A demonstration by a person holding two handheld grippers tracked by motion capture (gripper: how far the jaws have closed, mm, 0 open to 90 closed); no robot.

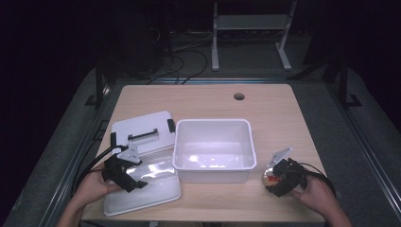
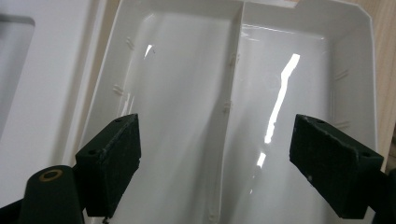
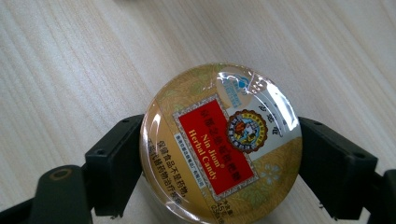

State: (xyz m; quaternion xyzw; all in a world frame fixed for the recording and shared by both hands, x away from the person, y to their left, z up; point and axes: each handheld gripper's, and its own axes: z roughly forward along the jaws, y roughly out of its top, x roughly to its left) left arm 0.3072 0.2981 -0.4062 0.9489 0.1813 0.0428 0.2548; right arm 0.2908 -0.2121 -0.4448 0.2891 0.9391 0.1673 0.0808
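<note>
1. Right claw [image 3: 219, 154] at the bench's [image 1: 208, 97] near right corner, jaws pressed on both sides of the candy tin [image 3: 221, 144]; right hand is the nearer one.
2. Tin: round, flat, gold lid with red label, glossy; rests on the wood.
3. White bin [image 1: 213, 149] lies left of tin, mid-bench.
4. Left claw [image 2: 229, 158] is spread wide, empty, over the clear tray [image 1: 156, 182] at the near left corner.

Dim room, glare on plastic
</note>
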